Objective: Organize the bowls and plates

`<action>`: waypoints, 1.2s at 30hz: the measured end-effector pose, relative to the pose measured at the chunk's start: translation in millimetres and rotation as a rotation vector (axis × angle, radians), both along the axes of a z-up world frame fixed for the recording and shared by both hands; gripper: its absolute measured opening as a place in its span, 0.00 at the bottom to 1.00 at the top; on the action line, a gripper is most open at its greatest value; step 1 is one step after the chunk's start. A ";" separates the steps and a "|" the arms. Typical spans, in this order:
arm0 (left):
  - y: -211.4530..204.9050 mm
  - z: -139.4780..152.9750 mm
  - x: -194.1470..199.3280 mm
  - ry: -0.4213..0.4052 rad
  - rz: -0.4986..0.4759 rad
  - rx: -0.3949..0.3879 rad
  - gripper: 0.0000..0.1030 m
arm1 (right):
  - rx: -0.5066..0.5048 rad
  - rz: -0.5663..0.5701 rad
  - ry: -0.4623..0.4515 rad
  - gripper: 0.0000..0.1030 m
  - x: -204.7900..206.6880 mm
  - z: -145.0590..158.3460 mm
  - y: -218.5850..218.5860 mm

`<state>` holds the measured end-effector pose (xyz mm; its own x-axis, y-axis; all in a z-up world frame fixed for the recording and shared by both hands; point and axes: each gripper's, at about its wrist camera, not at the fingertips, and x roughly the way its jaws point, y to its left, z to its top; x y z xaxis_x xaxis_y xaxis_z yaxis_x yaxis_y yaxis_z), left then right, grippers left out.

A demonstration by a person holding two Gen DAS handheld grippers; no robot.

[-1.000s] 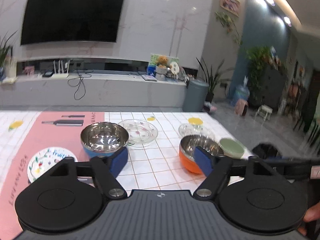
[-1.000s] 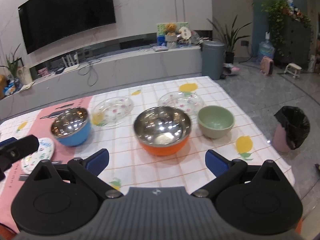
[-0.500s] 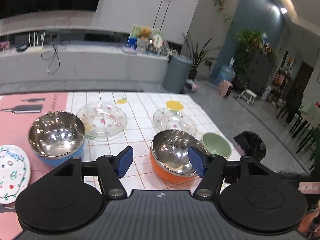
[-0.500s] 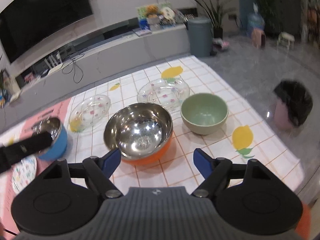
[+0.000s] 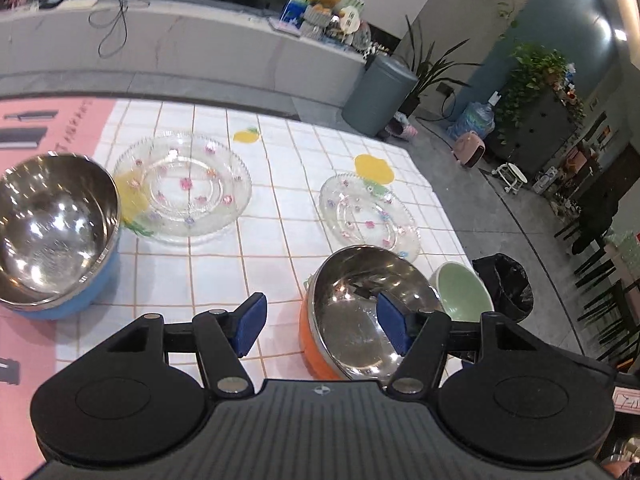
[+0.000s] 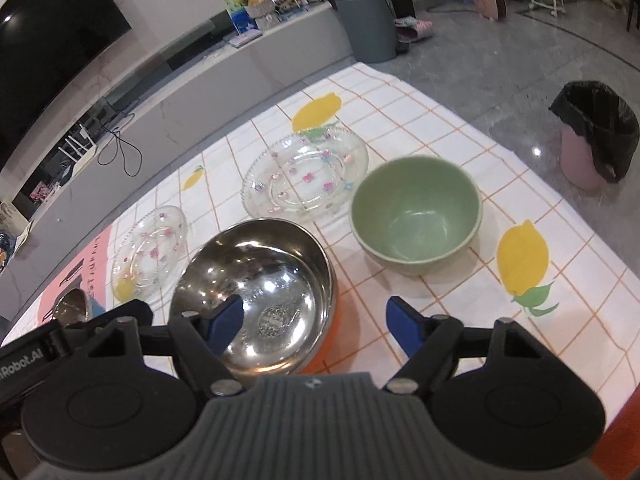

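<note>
The orange bowl with a steel inside (image 5: pixel 352 316) (image 6: pixel 260 280) sits near the table's front. My left gripper (image 5: pixel 322 326) is open and hangs over the bowl's left rim, one pad above the inside and one outside. My right gripper (image 6: pixel 316 326) straddles the bowl's right rim the same way; its jaws are closing and neither pad touches the rim. A green bowl (image 6: pixel 416 216) stands just right of the orange one. At the left sits a blue steel-lined bowl (image 5: pixel 52 232). Two flowered glass plates (image 5: pixel 184 192) (image 5: pixel 368 216) lie behind the bowls.
The lemon-print tablecloth (image 6: pixel 520 256) ends close to the right of the green bowl. A pink bin with a black liner (image 6: pixel 592 136) stands on the floor beyond that edge. A grey bin (image 5: pixel 376 96) and a long TV bench lie past the table's far side.
Both cameras have dropped and closed in on the orange bowl, which now lies partly between each pair of fingers. Both sets of jaws have narrowed. The painted white plate has left the left view.
</note>
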<state>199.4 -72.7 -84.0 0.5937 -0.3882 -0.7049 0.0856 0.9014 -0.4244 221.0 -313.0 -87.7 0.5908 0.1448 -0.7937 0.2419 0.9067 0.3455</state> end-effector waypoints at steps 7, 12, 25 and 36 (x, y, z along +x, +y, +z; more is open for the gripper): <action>-3.2 -26.7 16.3 0.079 0.017 -0.017 0.68 | 0.031 -0.022 0.059 0.57 14.9 -19.8 -0.7; -7.1 -39.7 21.6 0.122 0.014 -0.032 0.49 | 0.050 -0.025 0.089 0.43 19.9 -28.0 1.5; -17.9 -33.1 19.8 0.110 -0.007 0.023 0.17 | 0.043 -0.046 0.109 0.15 18.9 -32.1 1.5; -1.0 0.5 -19.5 0.065 0.037 0.043 0.17 | 0.062 0.003 0.067 0.14 -10.0 -7.2 14.7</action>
<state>179.9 -73.7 -83.5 0.5593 -0.3351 -0.7582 0.0249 0.9210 -0.3887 211.0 -298.3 -94.9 0.5364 0.1971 -0.8206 0.2631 0.8848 0.3845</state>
